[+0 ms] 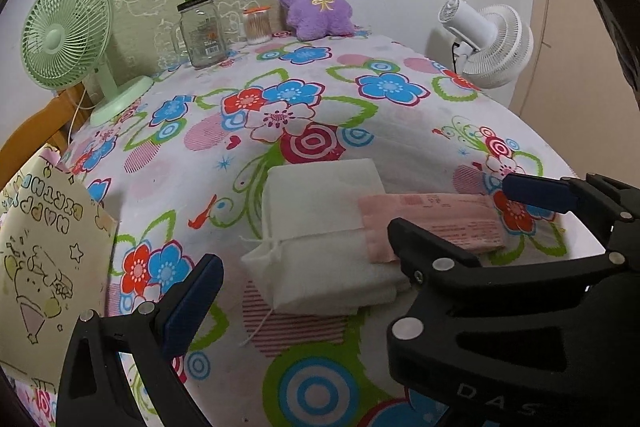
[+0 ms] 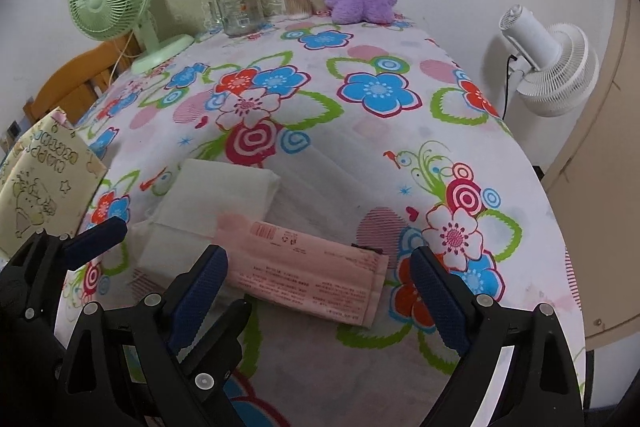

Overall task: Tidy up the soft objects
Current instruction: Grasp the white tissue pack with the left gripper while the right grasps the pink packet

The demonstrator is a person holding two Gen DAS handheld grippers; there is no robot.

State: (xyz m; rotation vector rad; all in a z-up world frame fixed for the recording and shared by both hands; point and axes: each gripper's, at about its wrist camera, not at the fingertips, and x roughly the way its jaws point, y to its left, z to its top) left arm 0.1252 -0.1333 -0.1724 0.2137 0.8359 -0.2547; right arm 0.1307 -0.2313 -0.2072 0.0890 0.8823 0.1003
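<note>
Pink flat soft packet [image 2: 308, 277] lies near the table's front edge, overlapping a white folded fabric pouch [image 1: 320, 227]. Both grippers' fingers are spread, empty; probably the right gripper [image 2: 320, 287] must close on it next.

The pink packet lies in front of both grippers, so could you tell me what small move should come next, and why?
Probably ease the right gripper forward and down over the pink packet. Its jaws are open and empty, the packet lies between them, partly on the white folded pad, and nothing is gripped yet.
</note>
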